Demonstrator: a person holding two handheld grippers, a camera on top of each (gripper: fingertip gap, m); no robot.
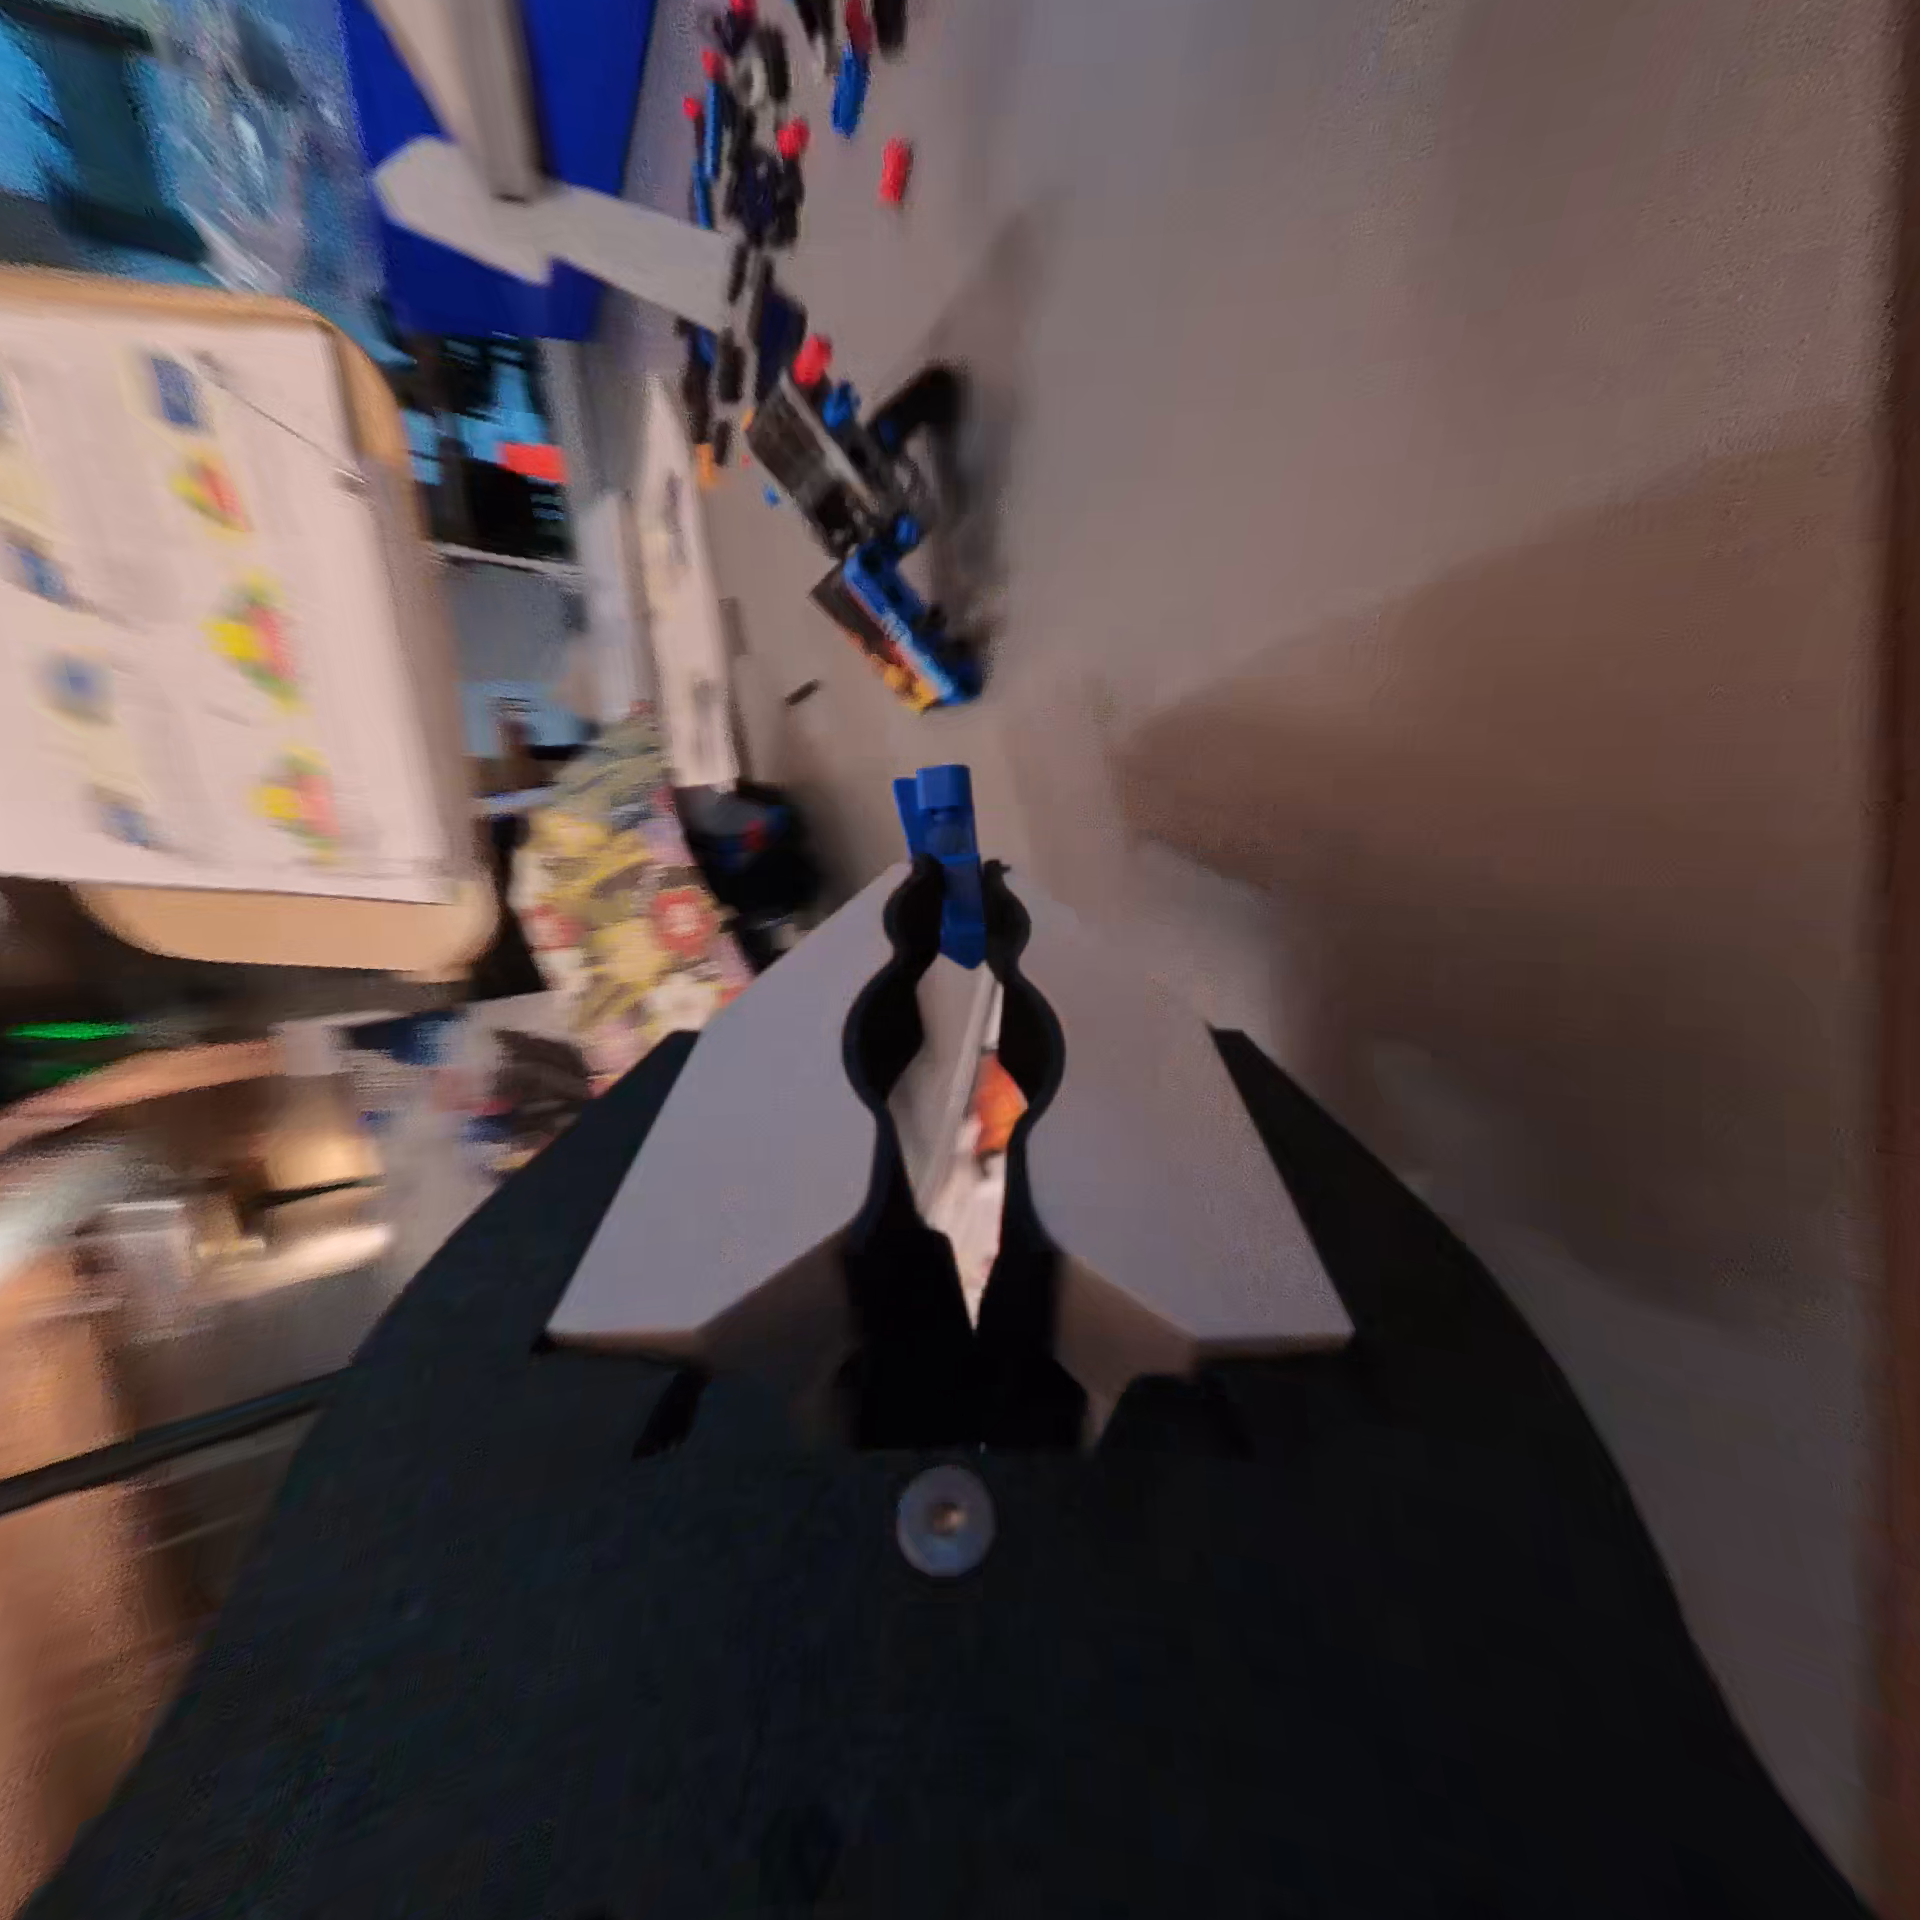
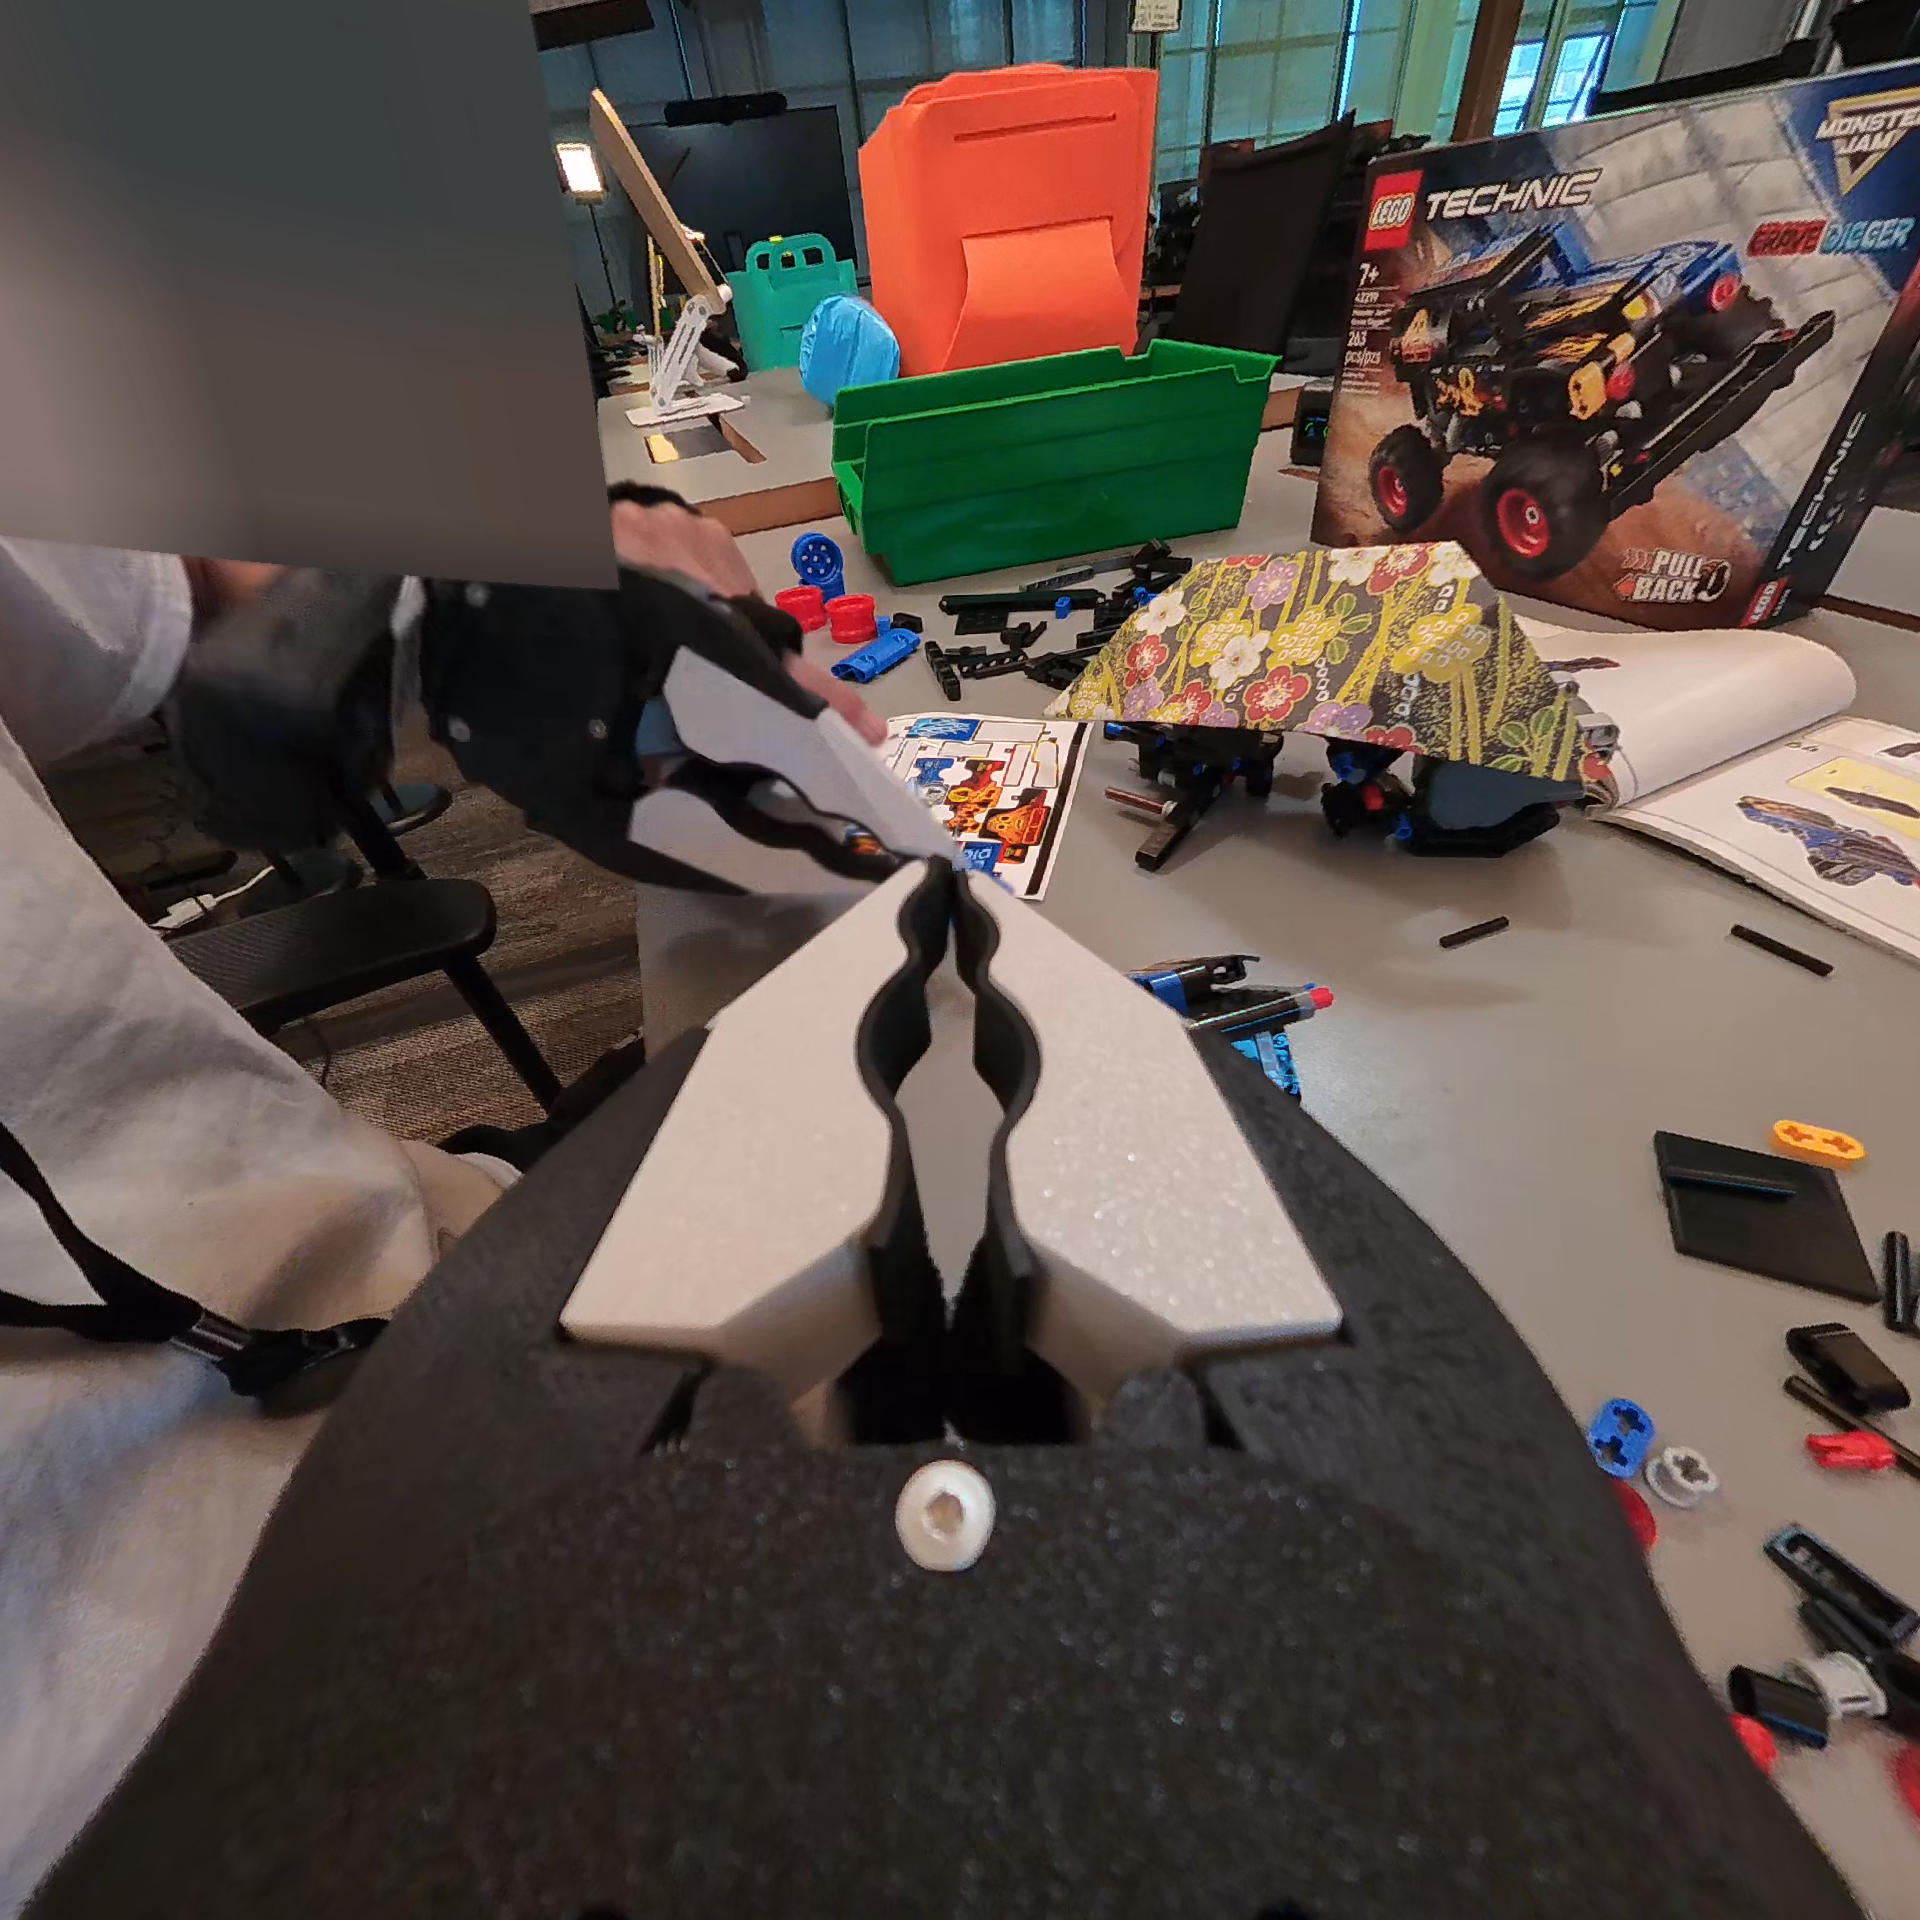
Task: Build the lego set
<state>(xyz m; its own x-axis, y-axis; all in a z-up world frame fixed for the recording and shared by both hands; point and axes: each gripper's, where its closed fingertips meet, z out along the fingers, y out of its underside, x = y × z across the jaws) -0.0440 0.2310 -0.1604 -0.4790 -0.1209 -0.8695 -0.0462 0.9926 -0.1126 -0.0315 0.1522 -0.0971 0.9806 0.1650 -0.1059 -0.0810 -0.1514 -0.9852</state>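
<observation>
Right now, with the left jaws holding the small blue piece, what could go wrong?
1. The blue piece is pinched only at the tips of the left gripper, so it might slip out or twist.
2. The left wrist view is blurred, suggesting fast motion; the piece could fall among the loose parts.
3. The right gripper, jaws shut, sits close to the left one; they might collide.

Two grippers: the right gripper (image 2: 951,904) and the left gripper (image 2: 914,847), tips nearly meeting. One blue piece (image 1: 943,857) sits in the left one's fingers. Beyond the right gripper: one green bin (image 2: 1049,457), one set box (image 2: 1621,343), one sticker sheet (image 2: 987,790), two red wheel hubs (image 2: 829,611), perhaps more hidden, one blue hub (image 2: 818,561). To its right, one orange connector (image 2: 1816,1143).
</observation>
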